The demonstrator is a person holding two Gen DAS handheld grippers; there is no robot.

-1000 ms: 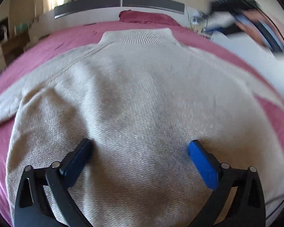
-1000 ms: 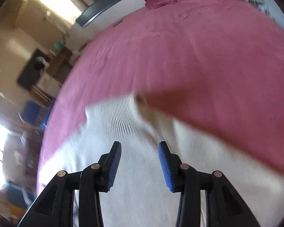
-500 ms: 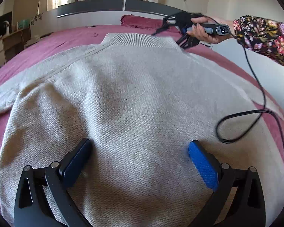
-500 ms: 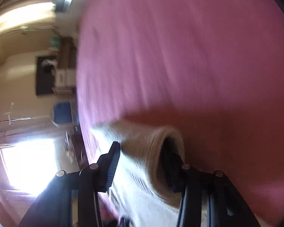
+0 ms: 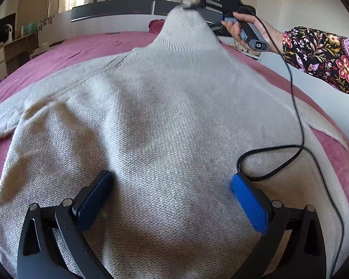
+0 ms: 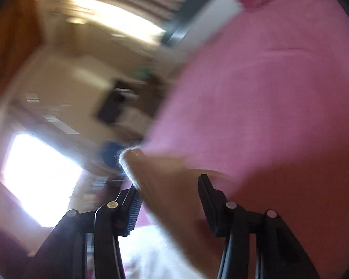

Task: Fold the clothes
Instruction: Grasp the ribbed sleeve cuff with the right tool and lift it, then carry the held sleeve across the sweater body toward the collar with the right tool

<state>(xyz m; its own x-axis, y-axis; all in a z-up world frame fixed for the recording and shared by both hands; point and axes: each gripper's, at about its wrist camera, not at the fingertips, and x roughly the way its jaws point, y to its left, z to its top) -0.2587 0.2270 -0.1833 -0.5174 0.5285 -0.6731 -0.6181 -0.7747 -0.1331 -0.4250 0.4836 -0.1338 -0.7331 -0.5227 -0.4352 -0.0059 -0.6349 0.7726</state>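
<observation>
Left wrist view: beige knitted sweater lies spread on pink bedspread, ribbed collar lifted by right gripper. Left gripper jaws wide, resting on the lower knit, gripping nothing. Right wrist view, blurred: collar fabric between right gripper's jaws, which are opening; grip unclear

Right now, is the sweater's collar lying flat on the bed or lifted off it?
Lifted. The collar stands peaked above the pink bedspread, caught in the right gripper, whose jaws are opening; the rest of the sweater lies spread.
</observation>
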